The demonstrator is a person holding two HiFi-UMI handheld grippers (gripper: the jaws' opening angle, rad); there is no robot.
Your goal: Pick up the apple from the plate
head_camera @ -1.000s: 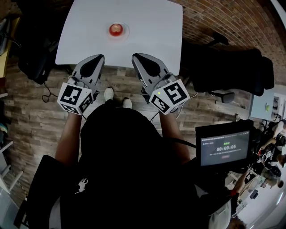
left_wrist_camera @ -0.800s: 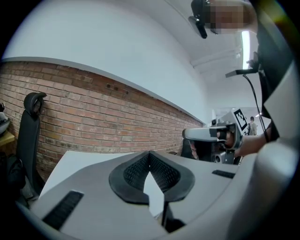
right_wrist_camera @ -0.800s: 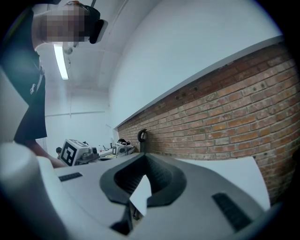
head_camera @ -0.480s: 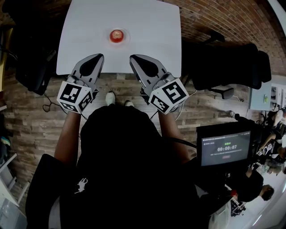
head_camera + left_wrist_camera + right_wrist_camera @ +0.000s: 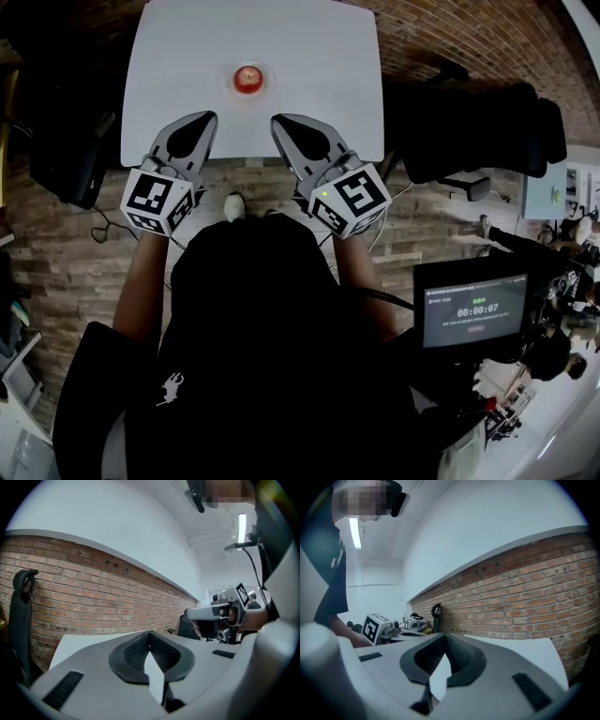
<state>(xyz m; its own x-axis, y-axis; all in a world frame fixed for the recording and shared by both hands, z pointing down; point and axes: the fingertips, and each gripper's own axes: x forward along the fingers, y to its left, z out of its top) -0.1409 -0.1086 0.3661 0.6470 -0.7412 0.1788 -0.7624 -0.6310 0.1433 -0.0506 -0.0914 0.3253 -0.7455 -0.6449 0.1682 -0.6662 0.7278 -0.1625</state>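
Observation:
A red apple (image 5: 247, 79) sits on a small white plate (image 5: 262, 84) near the far middle of the white table (image 5: 319, 66). My left gripper (image 5: 203, 119) and right gripper (image 5: 278, 120) hover side by side over the table's near edge, well short of the apple. Both are shut with nothing between the jaws. In the left gripper view the jaws (image 5: 150, 633) meet at the tips, with the right gripper (image 5: 220, 613) off to the right. In the right gripper view the jaws (image 5: 444, 635) meet too, and the left gripper's marker cube (image 5: 374, 626) shows at left. Neither gripper view shows the apple.
Black chairs stand at the table's left (image 5: 66, 141) and right (image 5: 478, 122). A brick wall (image 5: 93, 597) runs behind the table. A monitor with a timer (image 5: 472, 309) stands at the lower right. Wood-plank floor (image 5: 56, 244) lies below.
Both grippers have moved forward together, and their tips now reach over the table's near edge. The apple and table sit nearer in the head view. Both jaws stay shut.

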